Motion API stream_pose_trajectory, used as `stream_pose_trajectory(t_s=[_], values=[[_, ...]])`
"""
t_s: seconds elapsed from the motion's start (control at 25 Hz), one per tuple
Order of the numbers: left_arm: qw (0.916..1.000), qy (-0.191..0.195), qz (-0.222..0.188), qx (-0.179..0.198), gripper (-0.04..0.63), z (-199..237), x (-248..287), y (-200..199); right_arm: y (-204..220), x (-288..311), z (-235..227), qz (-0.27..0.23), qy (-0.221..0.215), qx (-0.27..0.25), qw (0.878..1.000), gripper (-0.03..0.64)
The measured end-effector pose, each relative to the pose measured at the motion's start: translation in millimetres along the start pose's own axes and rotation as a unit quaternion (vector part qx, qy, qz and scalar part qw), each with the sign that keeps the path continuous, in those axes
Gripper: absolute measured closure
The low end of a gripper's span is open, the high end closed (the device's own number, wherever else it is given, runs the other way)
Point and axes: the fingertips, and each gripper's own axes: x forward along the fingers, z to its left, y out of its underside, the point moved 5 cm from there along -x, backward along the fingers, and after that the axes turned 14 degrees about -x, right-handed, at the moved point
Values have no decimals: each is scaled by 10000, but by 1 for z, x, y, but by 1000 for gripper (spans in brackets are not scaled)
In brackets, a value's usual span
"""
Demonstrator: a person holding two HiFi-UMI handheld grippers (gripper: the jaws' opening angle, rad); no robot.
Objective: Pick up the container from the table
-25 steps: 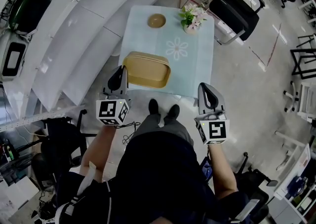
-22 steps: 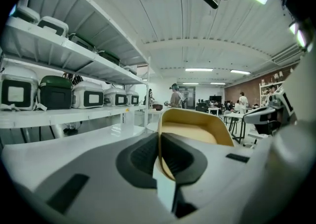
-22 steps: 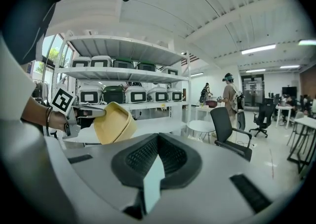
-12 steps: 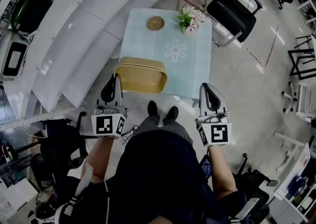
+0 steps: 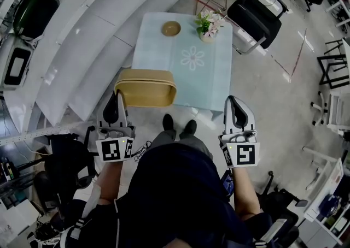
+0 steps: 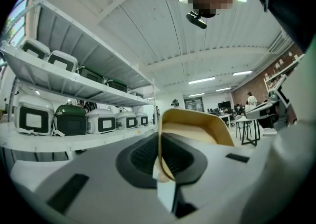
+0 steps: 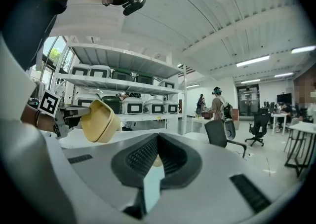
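Observation:
The tan rectangular container (image 5: 145, 87) hangs in the air off the table's near-left corner, tipped so its side faces up. My left gripper (image 5: 117, 97) is shut on its left rim; in the left gripper view the thin tan wall (image 6: 197, 128) runs straight into the closed jaws (image 6: 161, 155). The right gripper view shows the container (image 7: 98, 121) at the left, held by the left gripper (image 7: 63, 114). My right gripper (image 5: 233, 101) stays apart at the right, jaws shut (image 7: 157, 156) with nothing held.
The light blue table (image 5: 210, 80) holds a small brown bowl (image 5: 171, 28) and a flower pot (image 5: 208, 24) at its far end. A black chair (image 5: 257, 6) stands beyond it. White shelving (image 5: 71, 39) runs along the left.
The container has left the table, carried left and up by my left gripper and tipped more onto its side. My right gripper has risen a little.

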Motion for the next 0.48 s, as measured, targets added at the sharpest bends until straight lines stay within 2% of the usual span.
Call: stream_pose_trajectory(t_s=[0.2,0.36,0.48], values=[[9997,-64,-220,-42,577,2,-13,-9,-8,-8,-3,-52,111,-13,9999,618],[9993,-109,-365,-45,577,2,-21,-13,-16,-13,-4,-281,154,-12,9995,618],[9990,-86,-431,-36,577,0,-25,-14,-16,-18,-6,-173,253,-83,9995,615]])
